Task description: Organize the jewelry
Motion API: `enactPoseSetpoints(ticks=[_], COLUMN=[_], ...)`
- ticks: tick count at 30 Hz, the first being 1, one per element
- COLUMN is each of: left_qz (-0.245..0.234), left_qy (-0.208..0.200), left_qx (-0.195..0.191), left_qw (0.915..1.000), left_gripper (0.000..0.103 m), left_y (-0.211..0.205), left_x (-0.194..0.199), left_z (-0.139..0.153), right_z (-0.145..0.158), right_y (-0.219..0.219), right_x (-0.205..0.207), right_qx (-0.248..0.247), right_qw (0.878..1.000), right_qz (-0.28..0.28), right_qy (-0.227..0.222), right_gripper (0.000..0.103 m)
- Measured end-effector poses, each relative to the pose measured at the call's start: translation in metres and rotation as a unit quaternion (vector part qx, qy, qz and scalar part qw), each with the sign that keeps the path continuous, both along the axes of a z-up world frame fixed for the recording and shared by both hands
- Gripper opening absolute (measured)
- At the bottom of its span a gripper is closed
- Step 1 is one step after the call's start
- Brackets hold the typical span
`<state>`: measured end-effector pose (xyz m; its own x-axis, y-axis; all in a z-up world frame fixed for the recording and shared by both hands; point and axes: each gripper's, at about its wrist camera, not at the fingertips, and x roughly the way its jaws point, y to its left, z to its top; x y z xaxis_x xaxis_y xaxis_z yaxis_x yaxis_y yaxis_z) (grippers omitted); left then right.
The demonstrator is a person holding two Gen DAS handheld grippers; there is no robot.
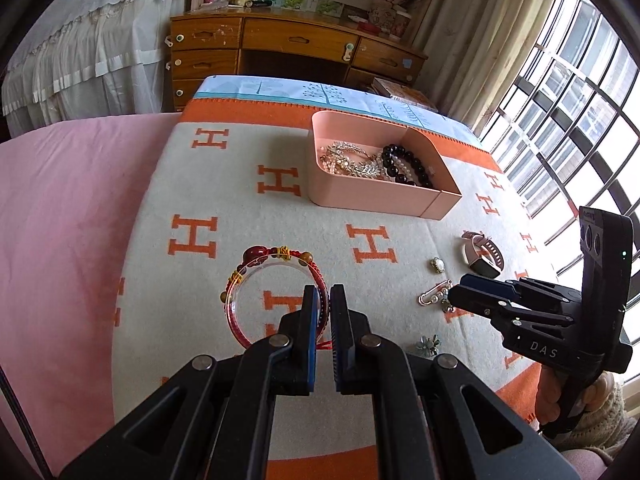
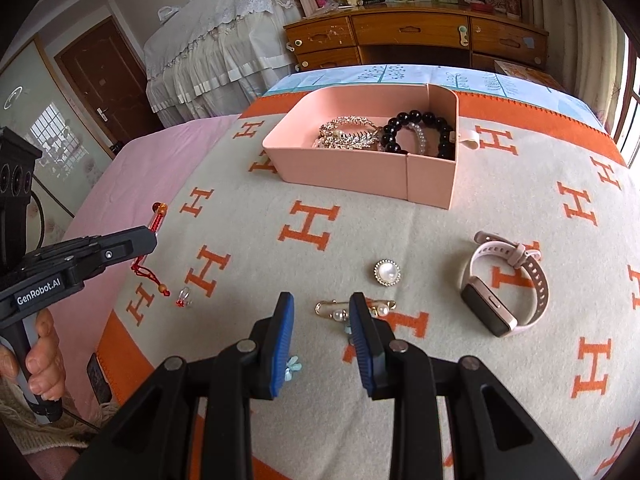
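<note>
My left gripper [image 1: 324,300] is shut on a red braided bracelet [image 1: 260,258] with beads, together with a clear bangle [image 1: 236,300], held just above the blanket; its red cord also shows in the right wrist view [image 2: 158,220]. My right gripper [image 2: 322,308] is open above a gold pearl pin [image 2: 340,312]. A pink tray [image 2: 352,168] farther back holds a black bead bracelet [image 2: 420,120] and silver pieces [image 2: 348,132]. A pearl brooch [image 2: 387,273], a pink watch [image 2: 504,284] and a small blue flower [image 2: 292,366] lie on the blanket.
The bed is covered by a cream blanket with orange H marks [image 2: 308,224] and a pink sheet [image 1: 60,220] at the left. A small red-and-clear earring [image 2: 183,298] lies near the left gripper. A wooden desk [image 1: 288,48] stands beyond the bed; a barred window [image 1: 580,120] is at the right.
</note>
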<state>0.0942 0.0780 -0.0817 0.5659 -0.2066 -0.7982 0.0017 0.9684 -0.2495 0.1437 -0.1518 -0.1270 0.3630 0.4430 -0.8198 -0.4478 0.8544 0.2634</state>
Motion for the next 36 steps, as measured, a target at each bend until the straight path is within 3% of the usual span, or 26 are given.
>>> enactPoseSetpoints(ticks=[7,16,25,30,36], left_qz=[0.014,-0.004,-0.011,-0.011,-0.015], left_qy=[-0.004,0.006,0.009,0.012,0.014], left_qx=[0.001,-0.007,-0.006,-0.005,-0.009], left_qw=[0.9999,1.0,0.9999,0.9999,0.9997], left_gripper=[0.004,0.004,0.004,0.004,0.004], left_y=[0.01,0.001,-0.006,-0.006,-0.007], left_x=[0.0,0.004,0.005,0.004,0.005], left_z=[0.003,-0.004,-0.005,-0.006,-0.007], right_z=[0.006,0.015,-0.004,0.011,0.008], right_y=[-0.01,-0.052,-0.043,-0.055,-0.069], right_x=[0.005,0.017,0.04,0.057,0.076], right_qx=[-0.005,-0.032,-0.096,-0.092,-0.129], right_qw=[1.0,0.996,0.993,0.99,0.988], right_qz=[-0.017,-0.08,-0.073,-0.107,-0.084], right_qy=[0.0,-0.021,0.002,-0.007,0.004], right_gripper=[0.029,0.029,0.029,0.029,0.029])
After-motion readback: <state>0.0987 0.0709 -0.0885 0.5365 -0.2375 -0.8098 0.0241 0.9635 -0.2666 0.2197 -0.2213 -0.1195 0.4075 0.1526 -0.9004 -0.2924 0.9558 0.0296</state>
